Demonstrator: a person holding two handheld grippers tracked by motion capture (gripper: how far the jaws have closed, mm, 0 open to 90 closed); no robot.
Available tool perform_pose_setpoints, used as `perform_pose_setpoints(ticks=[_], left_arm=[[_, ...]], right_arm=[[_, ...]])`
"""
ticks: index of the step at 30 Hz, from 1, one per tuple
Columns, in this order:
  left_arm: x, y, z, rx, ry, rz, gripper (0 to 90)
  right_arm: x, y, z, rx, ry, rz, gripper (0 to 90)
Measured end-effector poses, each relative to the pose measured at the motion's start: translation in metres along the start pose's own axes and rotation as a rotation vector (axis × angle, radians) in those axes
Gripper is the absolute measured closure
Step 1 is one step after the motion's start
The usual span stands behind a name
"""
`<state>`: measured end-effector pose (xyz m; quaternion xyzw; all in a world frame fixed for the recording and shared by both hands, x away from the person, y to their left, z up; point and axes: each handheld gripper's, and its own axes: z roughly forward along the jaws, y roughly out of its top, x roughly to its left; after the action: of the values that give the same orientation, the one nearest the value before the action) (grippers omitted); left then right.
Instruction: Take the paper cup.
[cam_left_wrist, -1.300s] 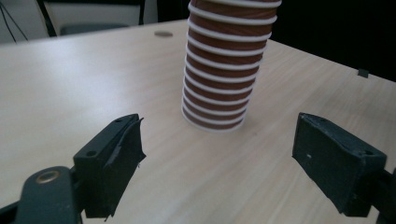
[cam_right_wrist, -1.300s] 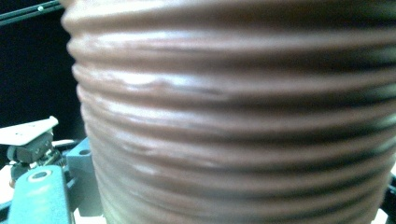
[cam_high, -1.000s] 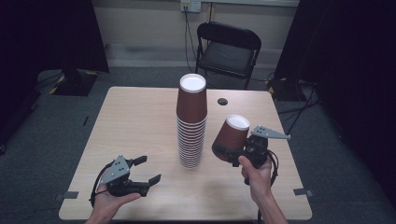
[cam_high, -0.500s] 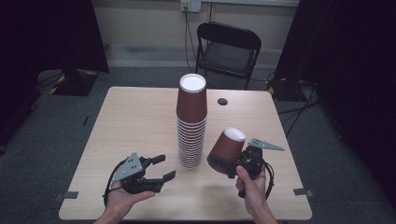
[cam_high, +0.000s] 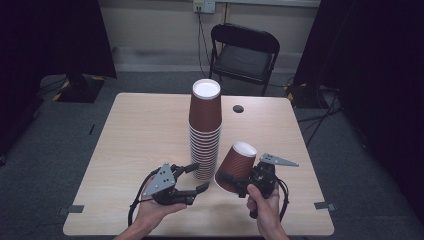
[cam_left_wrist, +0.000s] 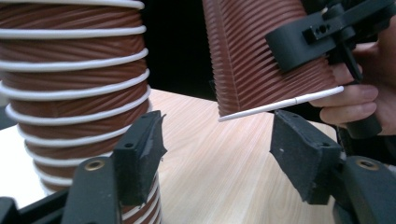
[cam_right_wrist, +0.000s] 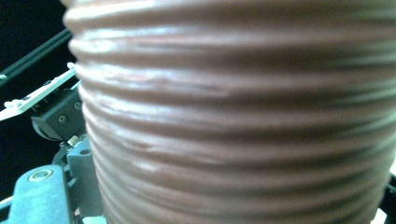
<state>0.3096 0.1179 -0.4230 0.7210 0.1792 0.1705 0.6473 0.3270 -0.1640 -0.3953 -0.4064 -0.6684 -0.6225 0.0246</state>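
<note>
From my seat, starting at the left of the high view, my left claw (cam_high: 196, 178) sits low over the near part of the bench (cam_high: 140, 130), lying roughly level with its tips aimed at the foot of the cup stack (cam_high: 205, 131). Its jaws have just been closing but stand apart, with nothing pressed between the pads; in the left gripper view the left pad (cam_left_wrist: 140, 154) sits just in front of the stack's lowest rims (cam_left_wrist: 70, 112), and whether it touches them I cannot tell.

Next comes the stack itself, a tall column of ribbed brown paper cups nested upside down, standing upright near the middle of the bench with a white base at the top.

Just right of it is the single cup (cam_high: 236, 167), the same ribbed brown kind, tilted with its white base up and away from me. My right claw (cam_high: 240, 184) is clamped on its wall near the rim, holding it off the bench. In the right gripper view its ribbed side (cam_right_wrist: 243, 116) is very close to the lens.

Behind the bench stands a black folding chair (cam_high: 245, 50).
</note>
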Motion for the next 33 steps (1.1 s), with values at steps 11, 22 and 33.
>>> perform_pose_setpoints(ticks=[11, 22, 33], left_arm=[[-0.011, -0.002, 0.01, -0.041, -0.006, 0.076, 45.5], [-0.02, -0.004, 0.023, -0.153, 0.057, 0.084, 58.7], [-0.019, -0.01, 0.024, -0.173, 0.09, 0.038, 67.8]], right_arm=[[0.014, -0.001, 0.003, -0.017, 0.074, 0.056, 13.0], [0.025, -0.004, 0.01, -0.033, 0.092, 0.111, 13.0], [0.03, -0.013, 0.022, -0.006, 0.077, 0.164, 13.5]])
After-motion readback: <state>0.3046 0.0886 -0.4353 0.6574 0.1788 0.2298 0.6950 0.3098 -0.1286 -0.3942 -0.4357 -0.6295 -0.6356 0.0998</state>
